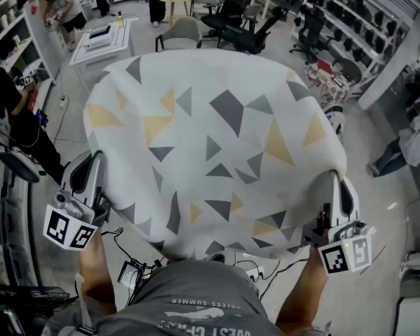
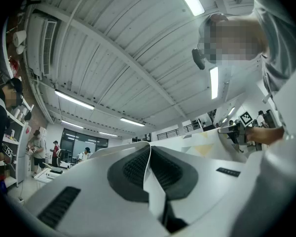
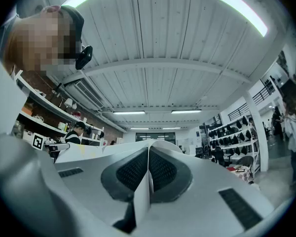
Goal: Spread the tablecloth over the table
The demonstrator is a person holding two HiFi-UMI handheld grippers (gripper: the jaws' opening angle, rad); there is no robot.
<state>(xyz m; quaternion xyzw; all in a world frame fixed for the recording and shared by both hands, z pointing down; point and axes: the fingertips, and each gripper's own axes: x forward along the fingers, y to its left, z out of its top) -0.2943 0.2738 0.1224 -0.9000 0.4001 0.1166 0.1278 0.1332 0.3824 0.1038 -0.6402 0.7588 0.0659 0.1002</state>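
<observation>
A white tablecloth (image 1: 217, 138) with grey and yellow triangles lies stretched wide in front of me, and whatever is under it is hidden. My left gripper (image 1: 96, 161) is shut on its near left corner, and my right gripper (image 1: 334, 179) is shut on its near right corner. In the left gripper view a thin fold of cloth (image 2: 155, 191) runs out from between the closed pads (image 2: 133, 169). The right gripper view shows the same: a strip of cloth (image 3: 143, 194) pinched between dark pads (image 3: 130, 171). Both grippers point slightly upward.
Office chairs (image 1: 234, 16) and a beige chair (image 1: 180, 33) stand beyond the cloth, with a white table (image 1: 101, 40) at the back left. A person (image 1: 7, 110) stands by shelves on the left. Cables (image 1: 136, 271) lie on the floor near my feet.
</observation>
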